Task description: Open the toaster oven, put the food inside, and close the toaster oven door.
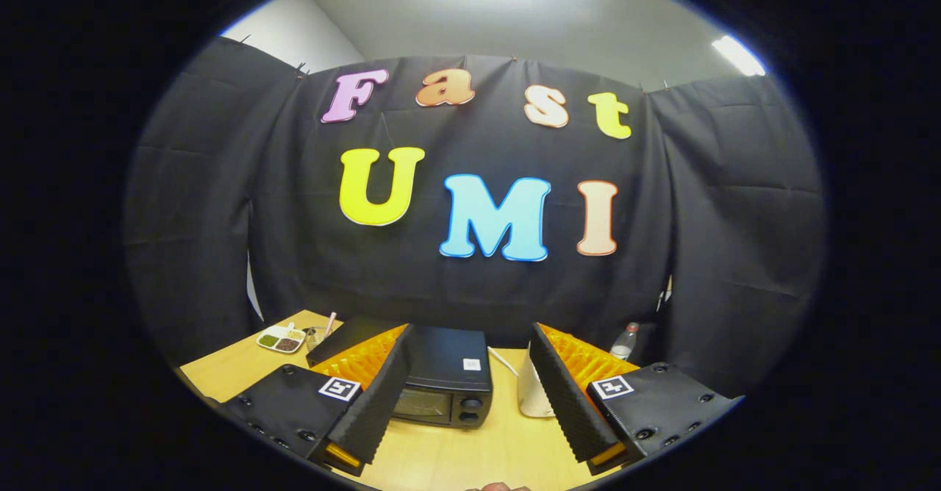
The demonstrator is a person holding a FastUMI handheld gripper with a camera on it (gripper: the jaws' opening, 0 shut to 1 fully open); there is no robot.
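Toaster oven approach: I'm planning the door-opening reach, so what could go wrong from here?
1. The gripper is open, and the closed toaster oven sits partly behind one finger, so its door edge is hard to judge.
2. A white object and a plastic bottle stand beside the oven; a wide swing might knock them.

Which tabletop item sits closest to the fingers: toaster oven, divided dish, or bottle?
The toaster oven: it sits just ahead, framed between the open gripper fingers. The divided dish and bottle lie farther back, near the cloth wall.
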